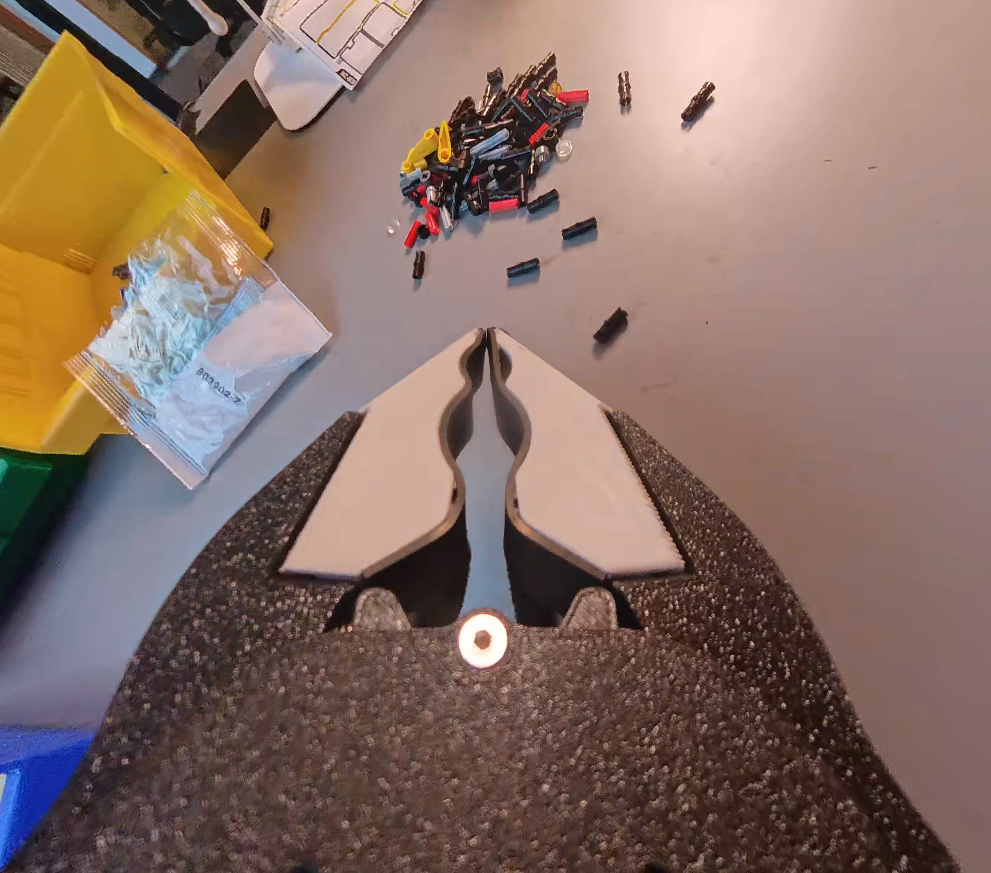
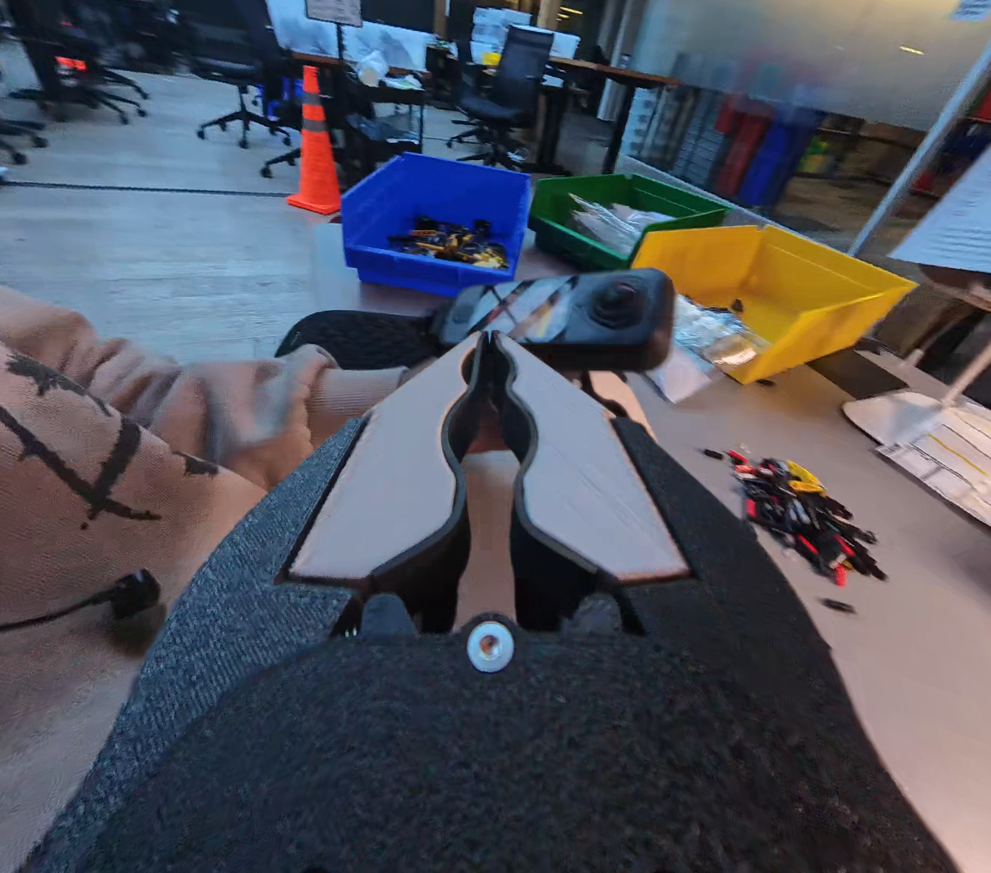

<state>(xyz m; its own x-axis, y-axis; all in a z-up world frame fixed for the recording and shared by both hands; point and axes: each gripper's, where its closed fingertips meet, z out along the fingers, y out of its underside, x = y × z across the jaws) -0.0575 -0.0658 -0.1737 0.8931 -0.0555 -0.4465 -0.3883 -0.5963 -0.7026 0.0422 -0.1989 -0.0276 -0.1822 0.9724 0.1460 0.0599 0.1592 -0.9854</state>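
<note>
The left gripper (image 1: 487, 330) has its fingers pressed together on nothing; a pile of small parts (image 1: 490, 145) lies on the table (image 1: 777, 257) ahead. The right gripper (image 2: 487, 335) is likewise closed and empty, with a black camera (image 2: 563, 311) just beyond its tips.

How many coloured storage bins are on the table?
3, side by side along the table's far edge in the right wrist view: a blue bin at left, a green bin in the middle, a yellow bin at right.

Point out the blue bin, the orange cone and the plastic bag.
blue bin (image 2: 429, 276): right wrist view, front wall.
orange cone (image 2: 316, 150): right wrist view, mid-body.
plastic bag (image 1: 214, 365): left wrist view, middle of the bag.
</note>
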